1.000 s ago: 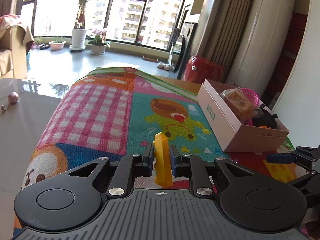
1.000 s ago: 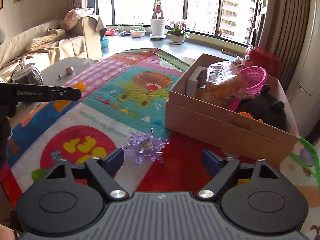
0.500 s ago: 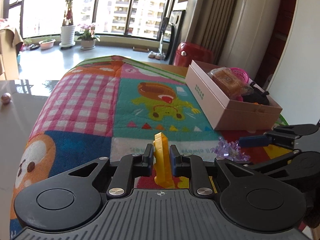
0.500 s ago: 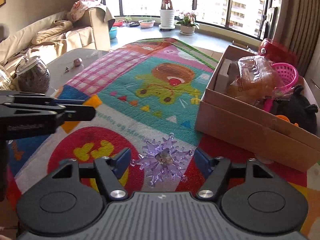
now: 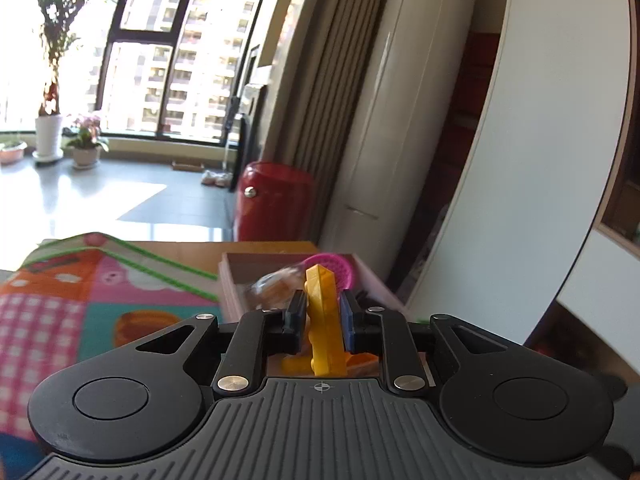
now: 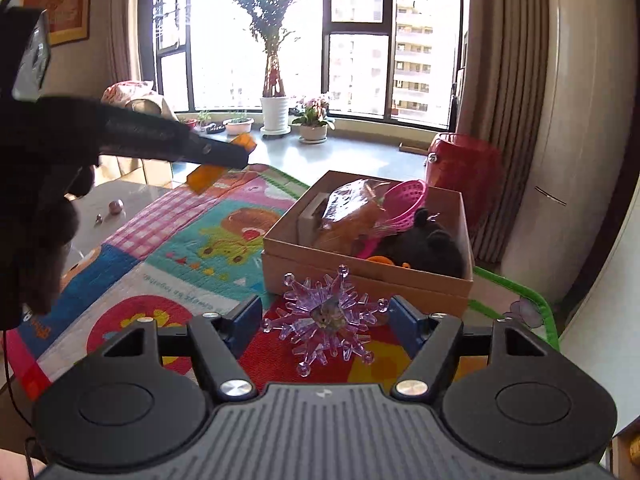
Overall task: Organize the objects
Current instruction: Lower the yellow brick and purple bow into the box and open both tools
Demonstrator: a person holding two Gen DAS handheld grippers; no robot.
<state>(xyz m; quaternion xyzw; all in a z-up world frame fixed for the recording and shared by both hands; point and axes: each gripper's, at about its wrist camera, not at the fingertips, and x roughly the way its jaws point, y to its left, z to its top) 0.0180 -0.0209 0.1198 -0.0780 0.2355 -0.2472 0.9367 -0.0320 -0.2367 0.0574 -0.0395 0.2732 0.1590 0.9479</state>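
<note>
Both grippers rise toward the box point(image 6: 360, 276). Left gripper point(image 5: 320, 316), jaws just easing apart, holds a yellow toy point(image 5: 322, 320) upright — box straight ahead, nearer. Right gripper point(image 6: 322, 316) clamps a purple snowflake point(image 6: 324, 314).

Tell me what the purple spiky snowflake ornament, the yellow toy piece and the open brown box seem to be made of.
Purple spiky snowflake ornament: clear, glossy plastic or acrylic, likely; light passes through its points. Yellow toy piece: opaque moulded plastic, smooth with a slight sheen. Open brown box: matte cardboard, judging by its thin flat walls and plain kraft colour.
</note>
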